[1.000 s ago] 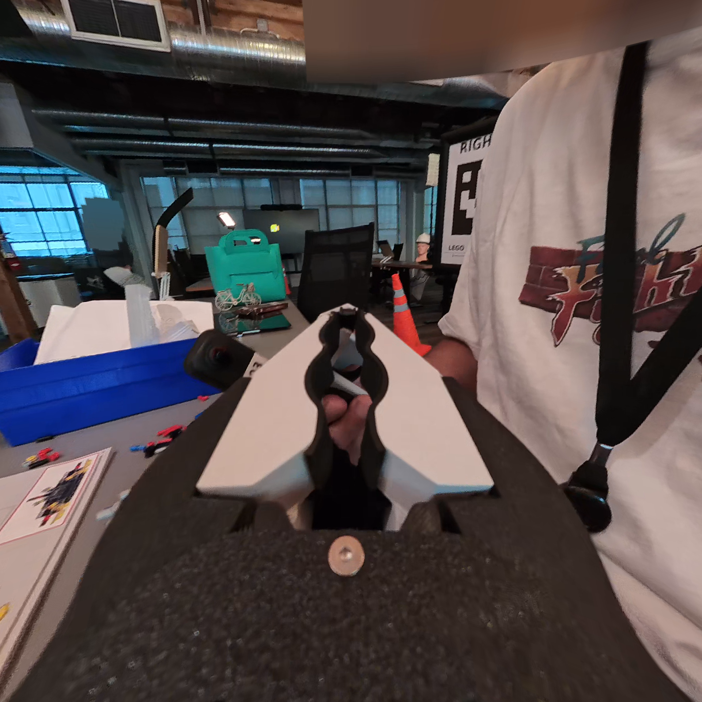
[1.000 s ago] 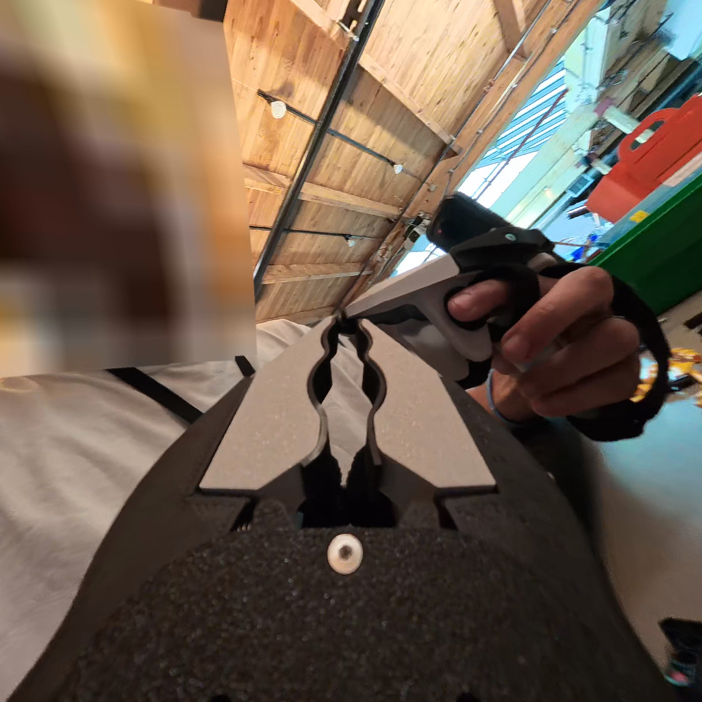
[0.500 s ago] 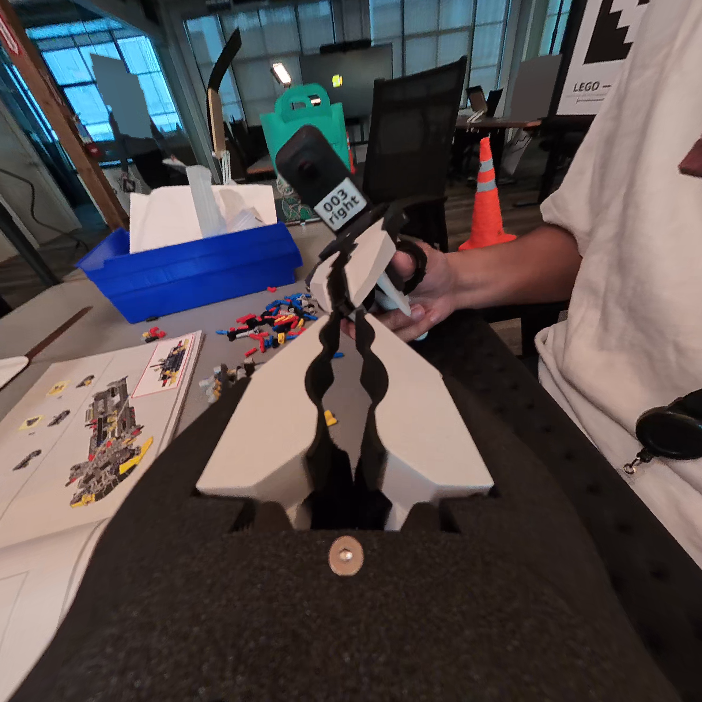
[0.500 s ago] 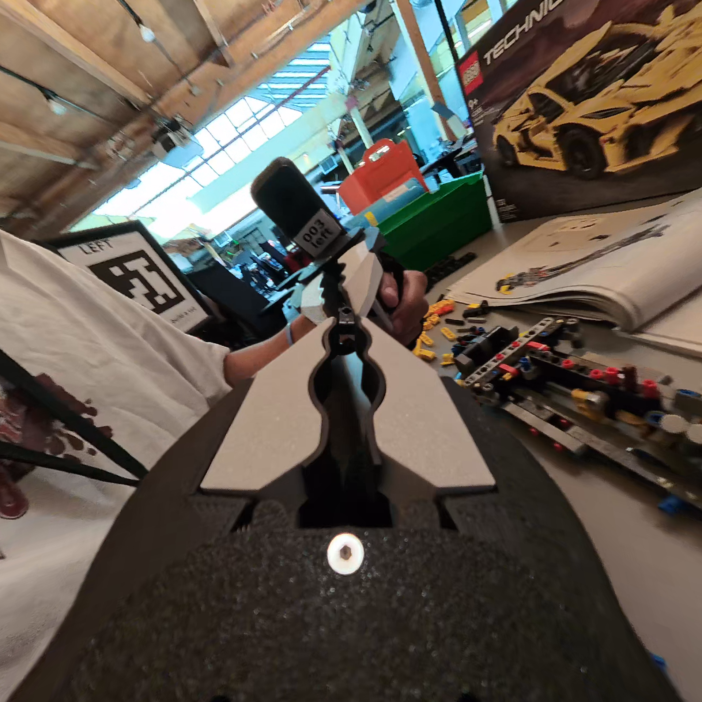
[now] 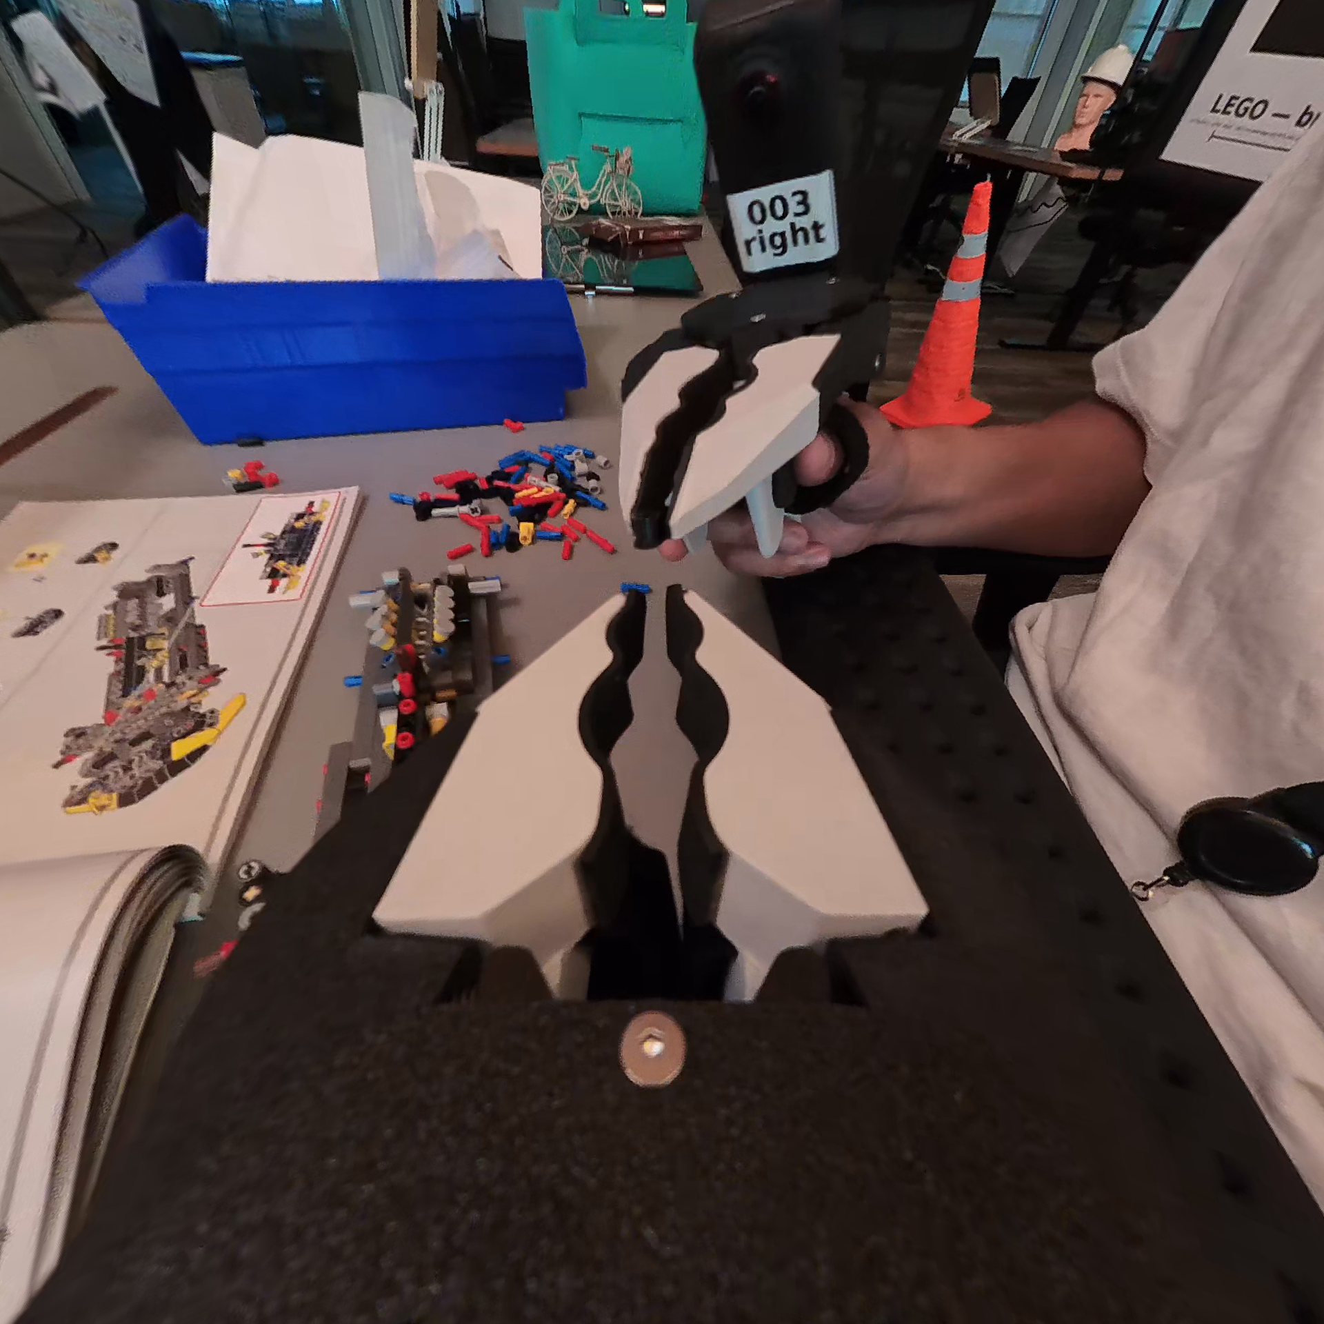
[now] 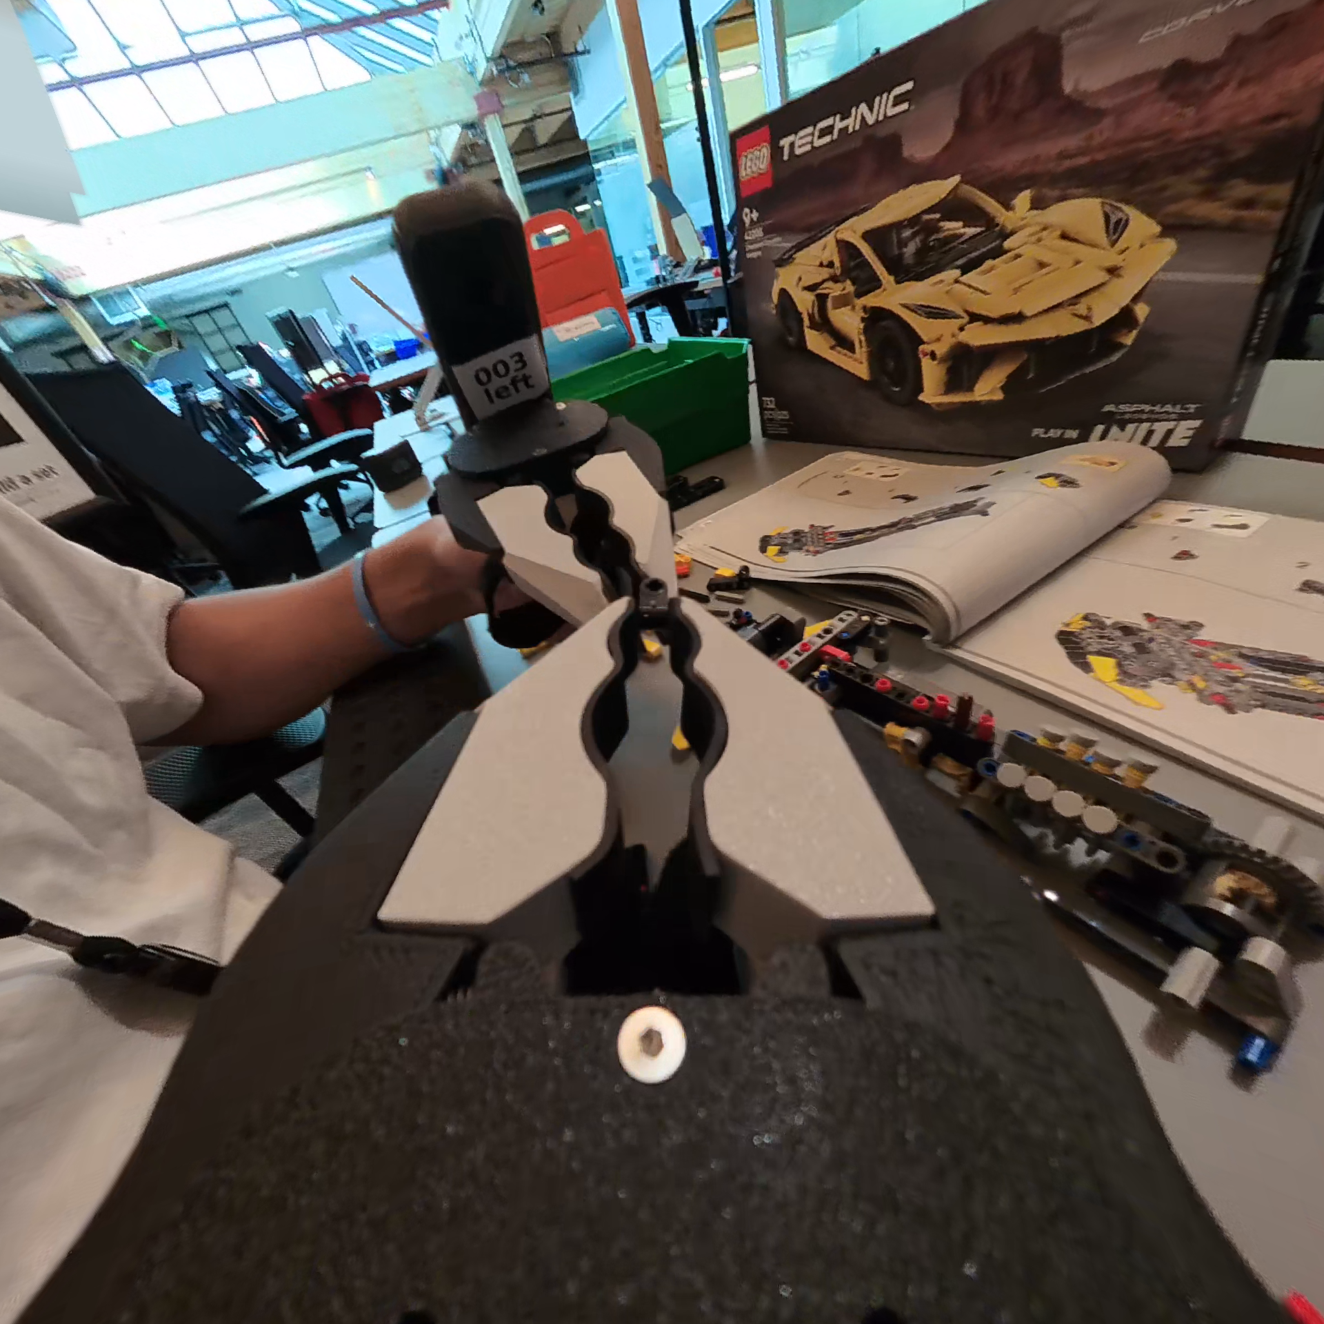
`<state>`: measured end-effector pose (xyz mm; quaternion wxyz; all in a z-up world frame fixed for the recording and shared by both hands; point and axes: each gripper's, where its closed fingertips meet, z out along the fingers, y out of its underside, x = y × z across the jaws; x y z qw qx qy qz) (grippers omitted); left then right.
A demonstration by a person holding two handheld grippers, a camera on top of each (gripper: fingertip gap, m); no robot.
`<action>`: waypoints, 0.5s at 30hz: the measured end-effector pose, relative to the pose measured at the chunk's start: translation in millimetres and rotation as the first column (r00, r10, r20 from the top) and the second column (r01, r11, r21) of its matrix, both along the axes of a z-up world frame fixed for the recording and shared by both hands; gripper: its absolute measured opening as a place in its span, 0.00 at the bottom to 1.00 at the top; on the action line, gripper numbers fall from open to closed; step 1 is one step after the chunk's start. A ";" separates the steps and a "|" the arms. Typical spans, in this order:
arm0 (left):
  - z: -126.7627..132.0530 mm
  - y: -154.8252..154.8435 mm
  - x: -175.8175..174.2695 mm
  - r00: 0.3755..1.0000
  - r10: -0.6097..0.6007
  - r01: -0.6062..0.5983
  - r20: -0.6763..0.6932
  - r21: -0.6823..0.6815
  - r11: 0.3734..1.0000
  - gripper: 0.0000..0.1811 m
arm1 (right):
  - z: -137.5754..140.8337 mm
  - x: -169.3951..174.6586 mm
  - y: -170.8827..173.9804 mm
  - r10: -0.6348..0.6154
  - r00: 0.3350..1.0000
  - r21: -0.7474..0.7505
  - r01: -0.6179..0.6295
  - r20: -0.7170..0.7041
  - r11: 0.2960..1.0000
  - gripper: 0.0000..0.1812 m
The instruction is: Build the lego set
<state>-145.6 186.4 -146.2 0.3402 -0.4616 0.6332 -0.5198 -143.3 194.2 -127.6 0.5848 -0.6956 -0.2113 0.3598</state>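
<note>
Instruction booklet [image 5: 143, 645]: left of the left wrist frame, open flat on the grey table [image 5: 444, 451].
Partial chassis [image 5: 423, 645]: left of centre, just beside the booklet; in the right wrist frame it runs toward the lower right.
Loose parts pile [image 5: 523, 501]: upper centre, in front of the blue bin [image 5: 344, 351].
Left gripper [image 5: 653, 589]: centre; fingers slightly parted, nothing visibly held. A blue pin [image 5: 635, 587] lies at the left fingertip.
Right gripper [image 6: 653, 605]: centre of its own frame; fingers nearly closed on a small black connector [image 6: 653, 593] at the tips.
Step in hand: judged to be carrying the connector toward the build.
Next move: calls for aligning the connector with its hole on the chassis; the target hole cannot be identified.
</note>
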 end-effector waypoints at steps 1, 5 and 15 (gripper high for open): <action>-1.1 -0.2 0.5 1.000 0.002 -0.002 -0.008 -0.009 1.000 0.02 | -2.5 2.2 0.6 -0.010 1.000 -0.002 0.010 0.022 1.000 0.04; -7.9 1.7 2.4 0.999 0.019 -0.020 -0.046 -0.020 1.000 0.04 | -12.3 18.7 1.5 -0.051 0.994 -0.024 0.054 0.100 0.998 0.04; -13.6 6.8 23.2 0.988 0.136 -0.137 -0.075 -0.008 0.990 0.09 | -39.9 134.7 -5.1 -0.397 0.857 -0.023 0.427 0.330 0.904 0.03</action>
